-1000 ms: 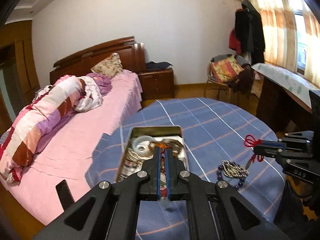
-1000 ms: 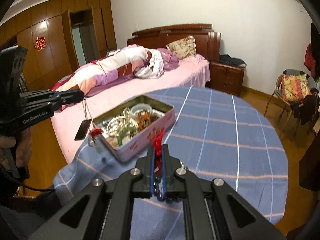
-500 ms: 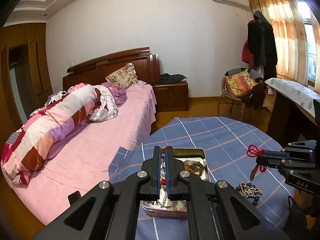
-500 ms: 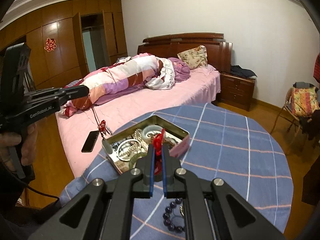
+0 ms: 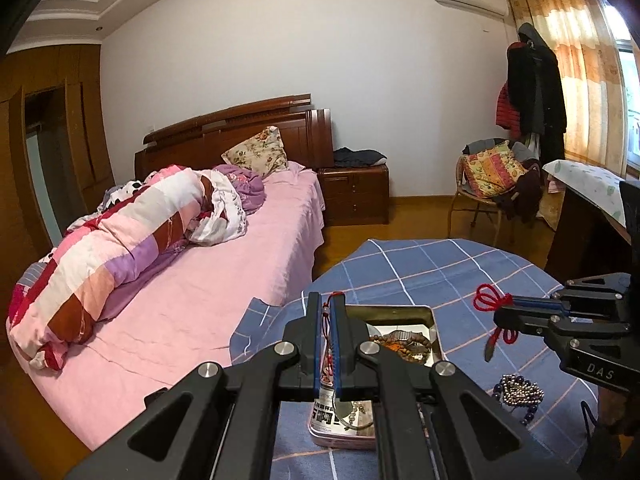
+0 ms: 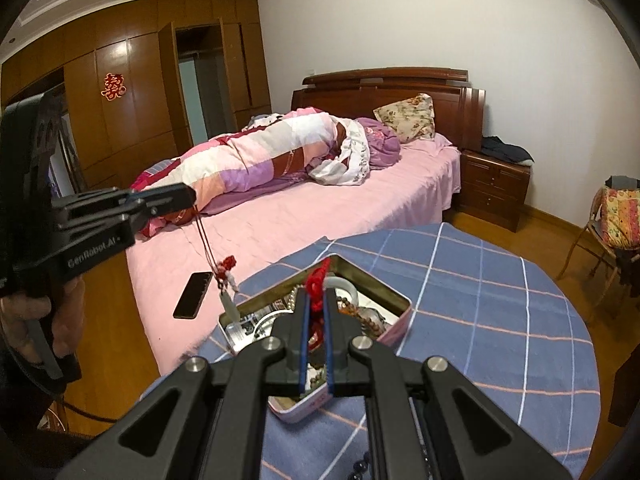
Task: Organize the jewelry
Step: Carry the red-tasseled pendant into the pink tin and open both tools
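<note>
A pink metal tin full of bracelets and beads sits on the blue checked tablecloth. My left gripper is shut on a thin red cord; its red knot and pale pendant hang beside the tin's left corner. My right gripper is shut on a red knotted cord, held above the table to the right of the tin. A beaded bracelet pile lies on the cloth under the right gripper.
A pink bed with a rolled quilt stands beside the round table. A black phone lies on the bed near the table edge. A nightstand, a chair with cushion and a desk stand around.
Both grippers have risen and pulled back from the tin, each lifting its red cord. The left's pendant now hangs free in the air beside the tin.
</note>
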`<act>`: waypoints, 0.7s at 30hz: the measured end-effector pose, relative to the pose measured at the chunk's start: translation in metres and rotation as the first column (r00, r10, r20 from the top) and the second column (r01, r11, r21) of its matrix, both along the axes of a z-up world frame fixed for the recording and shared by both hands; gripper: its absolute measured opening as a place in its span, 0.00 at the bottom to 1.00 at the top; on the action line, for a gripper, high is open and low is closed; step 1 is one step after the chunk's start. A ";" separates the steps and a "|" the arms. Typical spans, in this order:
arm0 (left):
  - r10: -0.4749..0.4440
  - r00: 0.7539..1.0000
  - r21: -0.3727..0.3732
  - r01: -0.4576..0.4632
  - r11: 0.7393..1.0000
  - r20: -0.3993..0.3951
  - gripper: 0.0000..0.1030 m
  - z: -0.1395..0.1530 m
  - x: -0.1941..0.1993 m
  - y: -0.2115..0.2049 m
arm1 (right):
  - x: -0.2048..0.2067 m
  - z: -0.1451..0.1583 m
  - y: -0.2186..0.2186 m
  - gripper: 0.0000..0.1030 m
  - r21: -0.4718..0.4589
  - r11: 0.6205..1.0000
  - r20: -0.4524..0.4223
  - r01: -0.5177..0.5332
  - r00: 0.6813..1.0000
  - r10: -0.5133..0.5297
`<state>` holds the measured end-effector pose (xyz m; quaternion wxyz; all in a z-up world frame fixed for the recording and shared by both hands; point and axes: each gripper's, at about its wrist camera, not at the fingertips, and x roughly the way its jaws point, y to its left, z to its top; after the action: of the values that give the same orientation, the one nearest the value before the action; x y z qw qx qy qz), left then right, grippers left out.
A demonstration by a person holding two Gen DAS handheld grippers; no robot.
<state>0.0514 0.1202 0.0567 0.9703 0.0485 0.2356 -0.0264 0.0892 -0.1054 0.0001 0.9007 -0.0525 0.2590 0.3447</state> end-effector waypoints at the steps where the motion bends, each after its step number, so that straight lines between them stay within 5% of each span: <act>1: 0.002 1.000 0.000 -0.002 1.000 -0.003 0.03 -0.001 0.001 0.001 | 0.001 0.000 0.002 0.08 0.000 1.000 -0.002 -0.002 1.000 0.002; 21: 0.013 0.998 -0.017 -0.014 1.000 -0.063 0.03 -0.026 0.019 0.004 | 0.021 -0.009 0.025 0.08 0.028 1.000 -0.040 -0.012 0.999 0.013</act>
<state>0.0700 0.1245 0.0312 0.9630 0.0378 0.2660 -0.0235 0.1097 -0.0805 -0.0086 0.8939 -0.0347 0.2718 0.3547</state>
